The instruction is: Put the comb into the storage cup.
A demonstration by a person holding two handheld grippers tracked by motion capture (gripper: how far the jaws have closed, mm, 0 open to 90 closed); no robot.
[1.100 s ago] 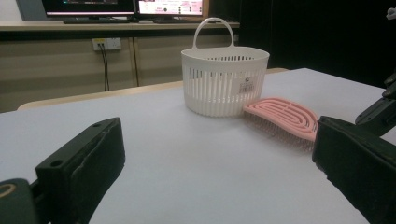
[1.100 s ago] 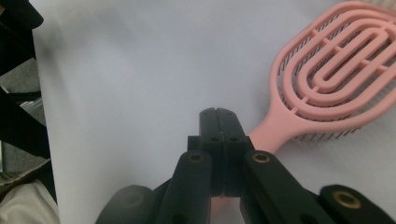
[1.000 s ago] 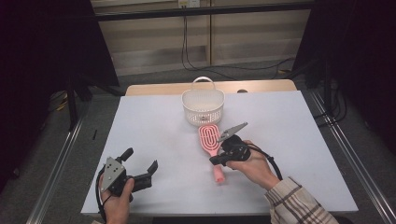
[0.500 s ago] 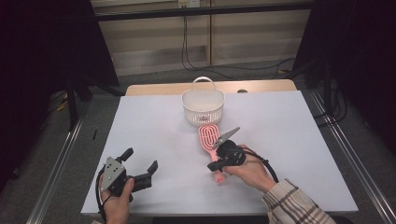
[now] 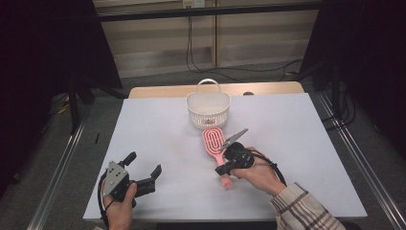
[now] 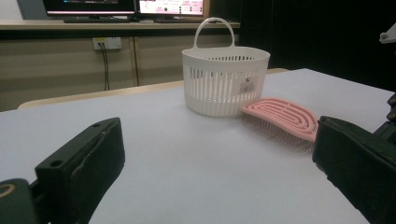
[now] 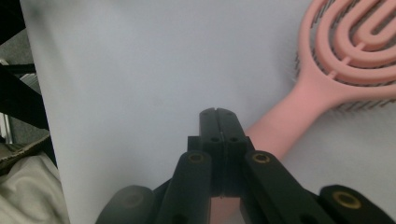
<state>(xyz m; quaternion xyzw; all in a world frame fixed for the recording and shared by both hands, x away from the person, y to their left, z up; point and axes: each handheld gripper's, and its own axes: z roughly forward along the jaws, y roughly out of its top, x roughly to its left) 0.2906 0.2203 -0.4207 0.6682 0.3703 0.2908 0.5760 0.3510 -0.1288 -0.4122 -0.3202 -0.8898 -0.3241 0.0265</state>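
Observation:
A pink hairbrush [image 5: 214,142] lies flat on the white table [image 5: 297,139], its head near a white plastic basket [image 5: 208,109] with a handle. My right gripper [image 5: 220,169] is shut, jaws pressed together, its tip low over the brush handle [image 7: 303,100]; nothing shows between the jaws [image 7: 217,114]. At the front left my left gripper [image 5: 142,164] is held open and holds nothing. In the left gripper view the basket [image 6: 226,79] and the brush [image 6: 282,116] lie ahead of that gripper [image 6: 219,177].
The table's wooden far edge [image 5: 268,88] runs behind the basket. Cables hang by the wall beyond. Metal rails [image 5: 356,158] run along both sides of the table. A plaid sleeve [image 5: 306,211] comes in at the front right.

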